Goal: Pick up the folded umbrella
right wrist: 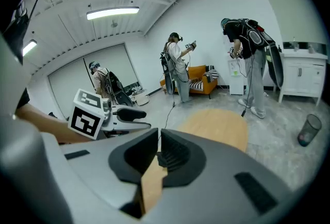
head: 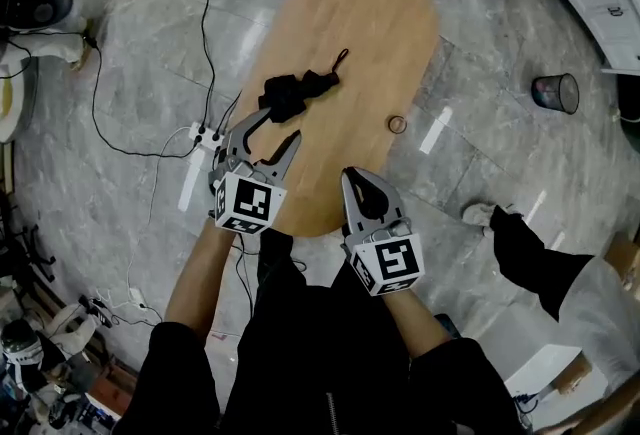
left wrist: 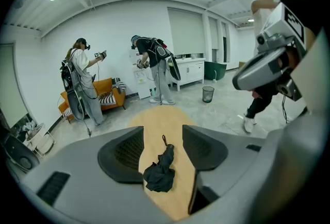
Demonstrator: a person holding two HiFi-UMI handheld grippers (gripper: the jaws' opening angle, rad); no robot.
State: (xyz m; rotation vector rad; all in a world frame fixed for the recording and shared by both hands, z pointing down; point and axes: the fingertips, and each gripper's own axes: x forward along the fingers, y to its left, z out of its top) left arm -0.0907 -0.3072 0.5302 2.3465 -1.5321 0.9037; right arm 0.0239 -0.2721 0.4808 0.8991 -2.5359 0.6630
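Observation:
The folded black umbrella (head: 298,89) lies in a crumpled bundle on the oval wooden table (head: 370,13), its strap loop pointing to the far end. My left gripper (head: 281,125) hovers just short of its near end, jaws open, nothing between them. In the left gripper view the umbrella (left wrist: 161,169) shows on the table beyond the gap of the open left gripper (left wrist: 163,147). My right gripper (head: 352,173) hangs over the table's near edge, shut and empty. In the right gripper view the right gripper (right wrist: 159,138) has its jaws almost touching.
A small ring (head: 398,124) lies on the table right of the umbrella. On the floor are a power strip with cables (head: 204,134) at left and a dark bin (head: 556,92) at right. A person's leg (head: 530,253) stands near right. Other people (left wrist: 154,71) stand by an orange sofa (left wrist: 105,94).

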